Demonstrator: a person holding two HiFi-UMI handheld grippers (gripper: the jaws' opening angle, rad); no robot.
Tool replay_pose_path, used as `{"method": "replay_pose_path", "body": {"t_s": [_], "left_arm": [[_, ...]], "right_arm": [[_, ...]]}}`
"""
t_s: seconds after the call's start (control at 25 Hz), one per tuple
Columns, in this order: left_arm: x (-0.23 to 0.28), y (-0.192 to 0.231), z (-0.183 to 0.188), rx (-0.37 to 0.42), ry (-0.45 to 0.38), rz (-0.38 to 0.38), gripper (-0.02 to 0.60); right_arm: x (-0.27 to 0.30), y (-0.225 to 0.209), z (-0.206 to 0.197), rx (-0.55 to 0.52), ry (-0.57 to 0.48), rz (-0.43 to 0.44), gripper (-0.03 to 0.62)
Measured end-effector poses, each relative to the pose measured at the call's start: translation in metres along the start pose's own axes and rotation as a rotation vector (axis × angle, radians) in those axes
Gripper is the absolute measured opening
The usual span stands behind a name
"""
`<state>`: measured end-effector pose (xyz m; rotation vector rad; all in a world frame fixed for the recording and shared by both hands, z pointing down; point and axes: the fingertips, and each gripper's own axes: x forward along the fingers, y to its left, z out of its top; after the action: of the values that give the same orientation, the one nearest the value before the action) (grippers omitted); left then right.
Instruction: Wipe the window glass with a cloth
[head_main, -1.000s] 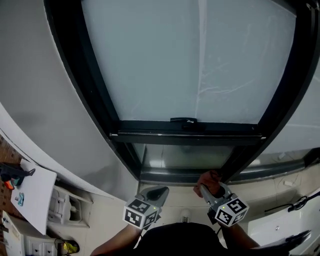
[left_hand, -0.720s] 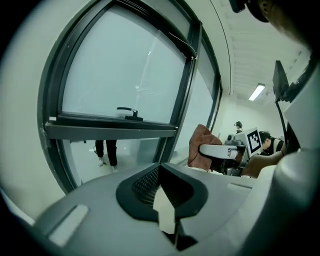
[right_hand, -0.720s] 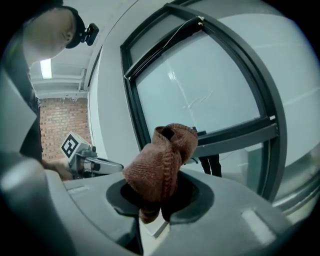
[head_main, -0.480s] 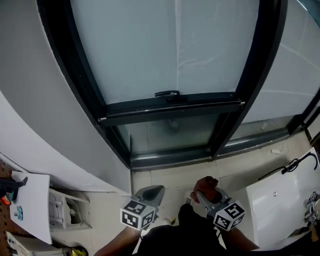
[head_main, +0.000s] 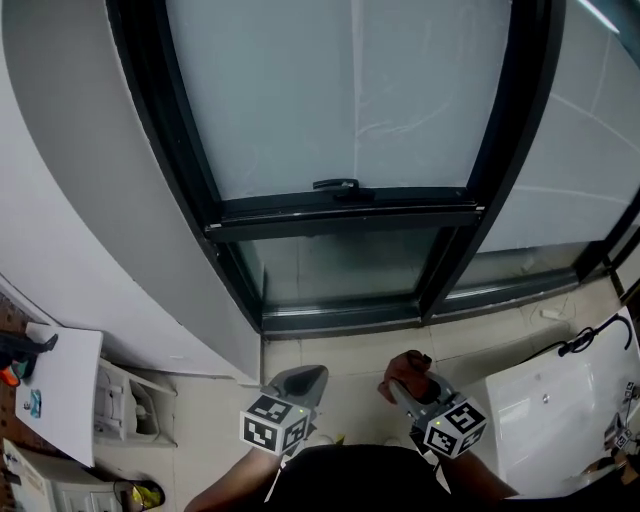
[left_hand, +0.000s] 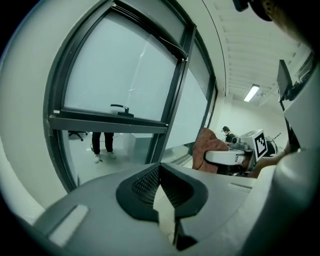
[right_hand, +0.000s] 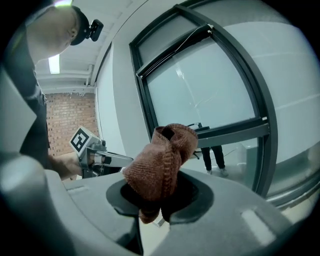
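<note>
The window glass (head_main: 350, 100) fills the upper head view inside a black frame, with a dark handle (head_main: 336, 185) on its lower rail. A brown cloth (head_main: 405, 370) is bunched in my right gripper (head_main: 402, 384), which is shut on it low in the view, well short of the glass. In the right gripper view the cloth (right_hand: 162, 157) bulges up out of the jaws, the glass (right_hand: 205, 85) beyond it. My left gripper (head_main: 316, 374) hangs beside it, shut and holding nothing. In the left gripper view the pads (left_hand: 150, 182) meet, and the glass (left_hand: 120, 75) is ahead.
A grey wall (head_main: 80, 200) runs along the left of the window. A white board (head_main: 60, 390) and boxes lie at lower left. A white panel (head_main: 550, 410) with a black cable sits at lower right. A person's legs (left_hand: 102, 142) show behind the lower pane.
The head view has swung, so the window sits further left and higher in the picture. Both grippers stay low near my body; the right still grips the cloth.
</note>
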<state>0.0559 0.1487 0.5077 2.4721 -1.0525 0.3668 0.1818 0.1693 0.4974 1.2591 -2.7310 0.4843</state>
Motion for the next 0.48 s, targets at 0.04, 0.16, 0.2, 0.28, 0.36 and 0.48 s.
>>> {"method": "replay_pose_path", "body": {"t_s": [0.04, 0.16, 0.2, 0.28, 0.36, 0.48], "left_arm": [[-0.001, -0.003, 0.003, -0.003, -0.008, 0.008, 0.017], [-0.001, -0.011, 0.007, 0.0, -0.023, 0.022, 0.017], [0.001, -0.013, 0.007, -0.001, -0.025, 0.028, 0.017], [0.003, -0.018, 0.007, -0.009, -0.034, 0.038, 0.017], [0.005, -0.025, 0.006, -0.016, -0.04, 0.039, 0.017], [0.009, -0.031, 0.003, -0.016, -0.027, 0.038, 0.018]], "right_arm": [[-0.003, -0.002, 0.001, -0.006, 0.002, 0.006, 0.089], [-0.009, -0.008, 0.006, -0.026, 0.004, 0.016, 0.089], [-0.01, -0.011, 0.006, -0.028, 0.005, 0.018, 0.089], [-0.013, -0.014, 0.004, -0.031, 0.011, 0.026, 0.089], [-0.014, -0.015, 0.002, -0.04, 0.022, 0.04, 0.089], [-0.014, -0.018, -0.001, -0.043, 0.034, 0.058, 0.089]]}}
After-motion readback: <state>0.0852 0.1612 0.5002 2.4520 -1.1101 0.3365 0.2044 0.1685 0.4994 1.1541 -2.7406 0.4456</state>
